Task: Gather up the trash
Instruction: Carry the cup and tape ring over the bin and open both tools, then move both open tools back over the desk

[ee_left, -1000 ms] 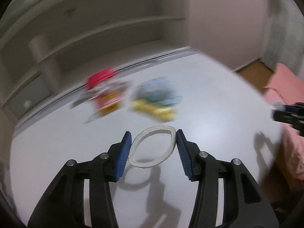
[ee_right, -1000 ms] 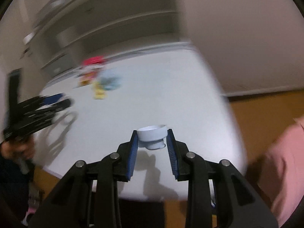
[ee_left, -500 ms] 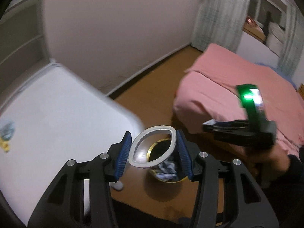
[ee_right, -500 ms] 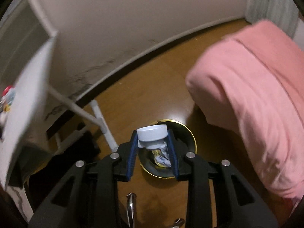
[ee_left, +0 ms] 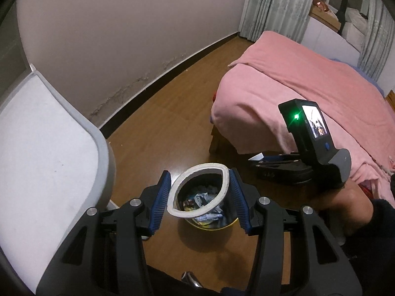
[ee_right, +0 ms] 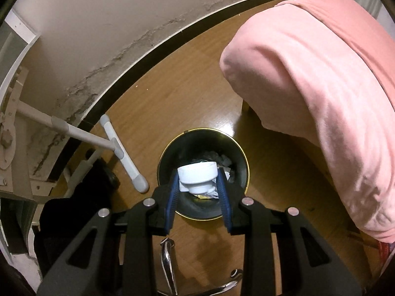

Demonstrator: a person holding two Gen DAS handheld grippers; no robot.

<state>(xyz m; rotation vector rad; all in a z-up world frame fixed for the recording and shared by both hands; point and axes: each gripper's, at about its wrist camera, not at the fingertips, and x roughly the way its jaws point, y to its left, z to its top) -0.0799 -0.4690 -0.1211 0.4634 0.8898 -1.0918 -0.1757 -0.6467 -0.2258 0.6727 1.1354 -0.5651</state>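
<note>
Hovering over trash bin (ee_right: 243, 162) | left gripper (ee_left: 199, 193) clamps squashed paper ring (ee_left: 172, 192) | right gripper (ee_right: 197, 185) clamps white cup (ee_right: 197, 174)

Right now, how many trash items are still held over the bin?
2. A squashed white ring sits clamped in the left hand-held gripper; a white plastic cap in the right hand-held gripper. Both hang above the gold-rimmed bin.

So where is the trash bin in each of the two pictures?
Left wrist view: the trash bin sits low in the middle, seen through the squashed white ring held in the left hand-held gripper.
Right wrist view: the bin is centre, just behind the white cap in the right hand-held gripper.
Shared landmark: the pink bed cover, on the right.
</note>
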